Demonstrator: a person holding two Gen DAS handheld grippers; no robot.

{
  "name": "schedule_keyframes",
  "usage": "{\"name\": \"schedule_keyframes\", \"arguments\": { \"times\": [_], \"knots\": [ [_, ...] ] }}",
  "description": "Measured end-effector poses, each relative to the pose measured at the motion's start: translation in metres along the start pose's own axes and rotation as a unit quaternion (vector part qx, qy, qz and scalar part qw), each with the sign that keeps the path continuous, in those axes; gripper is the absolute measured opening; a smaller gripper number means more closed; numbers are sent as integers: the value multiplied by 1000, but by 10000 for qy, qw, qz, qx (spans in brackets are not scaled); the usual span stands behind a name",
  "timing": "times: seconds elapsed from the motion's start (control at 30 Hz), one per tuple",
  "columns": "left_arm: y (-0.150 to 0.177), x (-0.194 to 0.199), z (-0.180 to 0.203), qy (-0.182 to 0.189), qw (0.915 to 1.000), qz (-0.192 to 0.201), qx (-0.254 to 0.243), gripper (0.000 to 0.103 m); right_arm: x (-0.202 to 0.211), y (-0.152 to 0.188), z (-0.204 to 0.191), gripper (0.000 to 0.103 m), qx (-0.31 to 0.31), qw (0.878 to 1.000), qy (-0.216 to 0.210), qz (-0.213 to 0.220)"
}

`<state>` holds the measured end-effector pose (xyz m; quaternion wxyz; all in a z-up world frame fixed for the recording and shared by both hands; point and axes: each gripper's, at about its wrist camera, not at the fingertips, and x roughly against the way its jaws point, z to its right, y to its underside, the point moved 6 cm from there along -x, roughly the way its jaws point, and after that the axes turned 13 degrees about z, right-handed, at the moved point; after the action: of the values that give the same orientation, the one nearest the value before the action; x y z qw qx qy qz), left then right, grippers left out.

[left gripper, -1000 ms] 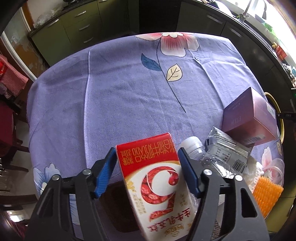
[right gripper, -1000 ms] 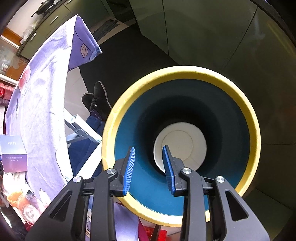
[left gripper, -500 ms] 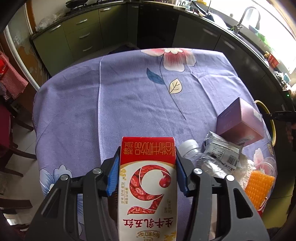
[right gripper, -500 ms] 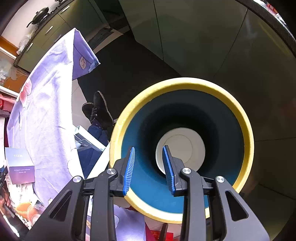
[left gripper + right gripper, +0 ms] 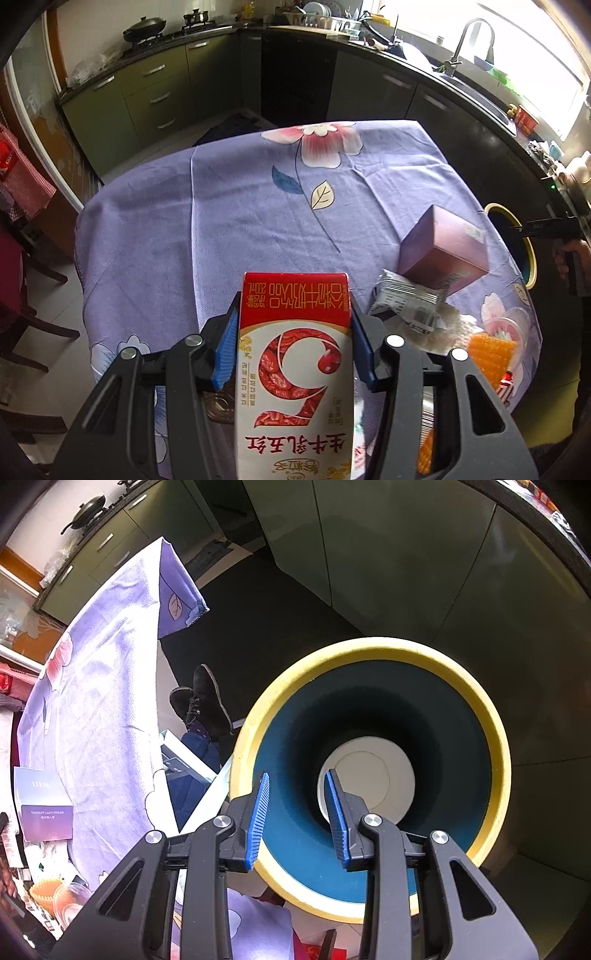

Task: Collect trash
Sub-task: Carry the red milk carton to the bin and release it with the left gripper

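Left gripper (image 5: 293, 343) is clenching the milk carton (image 5: 295, 354) (thin walls); you're risking crushing or dropping it short of the bin (image 5: 511, 247).

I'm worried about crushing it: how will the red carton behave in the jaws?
The carton is probably fairly stiff: its flat sides look undented between the left gripper's jaws. It is likely light if emptied, though the frames don't show that. Its glossy print could make it slip somewhat, so a firm, moderate squeeze seems wise.

The milk carton (image 5: 295, 369) hides a clear bottle (its bottom edge is cropped too).
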<state>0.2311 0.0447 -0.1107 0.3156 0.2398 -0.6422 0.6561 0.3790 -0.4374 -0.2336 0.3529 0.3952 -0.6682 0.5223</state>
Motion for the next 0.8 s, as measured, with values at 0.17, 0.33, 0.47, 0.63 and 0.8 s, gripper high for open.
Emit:
{"name": "schedule_keyframes", "arguments": {
  "times": [0.17,0.33,0.47,0.63,0.8],
  "knots": [
    [-1,11,0,-104,9999,69,-62,50,-2,-4,-5,31,6,9999,-108,132],
    [-5,22,-5,-216,9996,182,-65,50,-1,-6,-8,31,43,9997,-131,200],
    [-9,29,-2,-181,9994,285,-121,50,6,-5,-5,31,7,9995,-127,282],
    [-15,35,5,-83,9991,380,-163,50,11,1,-6,31,-16,9992,-188,340],
    [-22,41,12,-55,9986,473,-222,50,20,6,-1,31,-28,9988,-243,435]
  ]
}}
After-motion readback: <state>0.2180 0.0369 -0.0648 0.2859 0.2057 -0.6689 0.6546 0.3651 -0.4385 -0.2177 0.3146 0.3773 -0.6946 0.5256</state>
